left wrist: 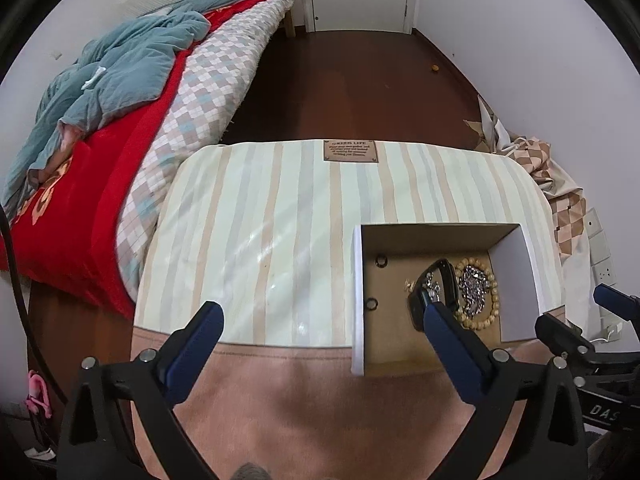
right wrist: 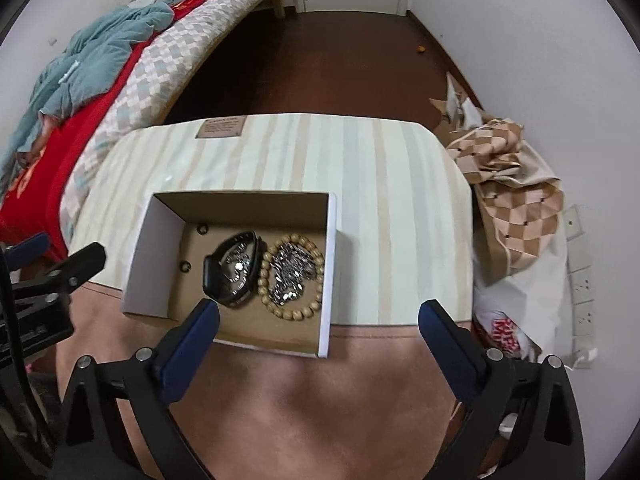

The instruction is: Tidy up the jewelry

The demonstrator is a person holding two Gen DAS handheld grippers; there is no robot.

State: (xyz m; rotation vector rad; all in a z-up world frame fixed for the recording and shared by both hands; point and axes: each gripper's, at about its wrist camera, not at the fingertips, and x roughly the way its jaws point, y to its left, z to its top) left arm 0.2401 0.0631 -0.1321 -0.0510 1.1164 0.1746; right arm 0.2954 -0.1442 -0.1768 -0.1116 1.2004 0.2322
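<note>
The wooden bead bracelet lies round in the open cardboard box, encircling a shiny metal chain, beside a black band, in the frame's centre above the right gripper, which is released and empty. The left gripper also gapes over the striped cloth

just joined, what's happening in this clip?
A person holds two grippers over an open cardboard box on a striped table. The box holds a wooden bead bracelet, a silver chain, a black watch and two small rings. Left gripper and right gripper are both open, holding nothing.
</note>
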